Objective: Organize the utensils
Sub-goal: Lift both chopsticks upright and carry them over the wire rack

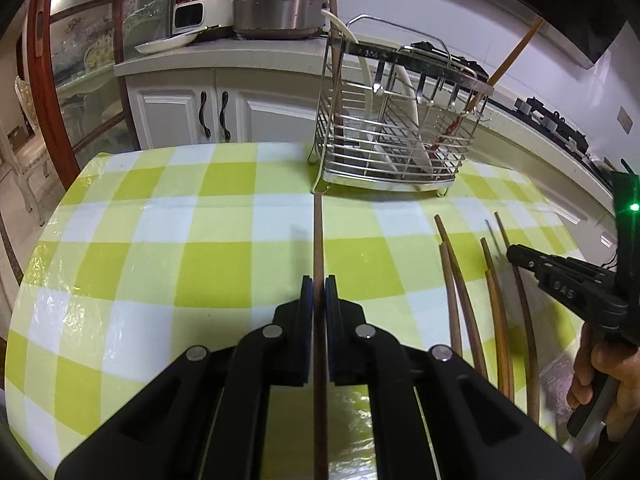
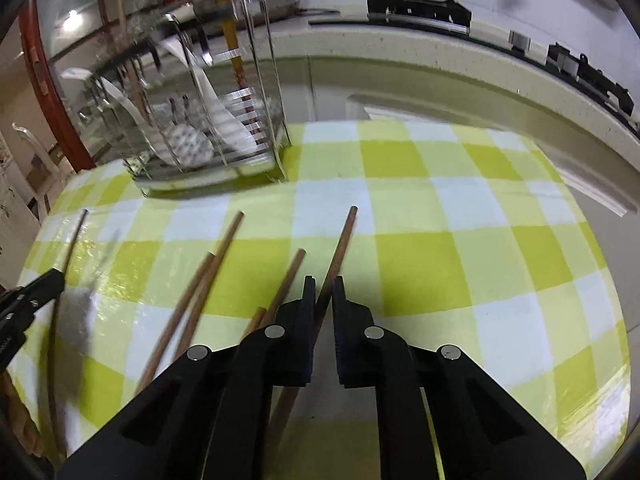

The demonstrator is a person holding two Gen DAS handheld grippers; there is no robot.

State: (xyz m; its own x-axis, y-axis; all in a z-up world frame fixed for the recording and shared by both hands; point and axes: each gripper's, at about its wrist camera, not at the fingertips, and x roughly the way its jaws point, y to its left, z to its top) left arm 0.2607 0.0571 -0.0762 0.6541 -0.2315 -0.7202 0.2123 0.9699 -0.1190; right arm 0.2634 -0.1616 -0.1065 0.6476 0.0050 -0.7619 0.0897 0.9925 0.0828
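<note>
1. Kitchen cabinets and a grey counter run behind your worktop (image 1: 160, 216), which wears a green, white and yellow checked cloth.
2. Your left tool (image 1: 319, 292) is clamped on a dark chopstick (image 1: 318, 240) that runs straight ahead, its far tip at the foot of the wire utensil rack (image 1: 396, 132).
3. Your right tool (image 2: 323, 294) has its pads slightly apart around another brown chopstick (image 2: 342, 240); whether they press on it, you cannot tell from here.
4. Only your left view shows the rack sharply: it holds a white spoon, an upright chopstick at its left corner and a yellowish one leaning at its right end. Your right view blurs the rack (image 2: 208, 120) but shows a patterned spoon bowl in it.
5. Loose chopsticks (image 1: 464, 300) lie between both tools, seen on the right in the left view.
6. Rice cookers (image 1: 280, 4) stand on the counter beyond; a stove sits far right.
</note>
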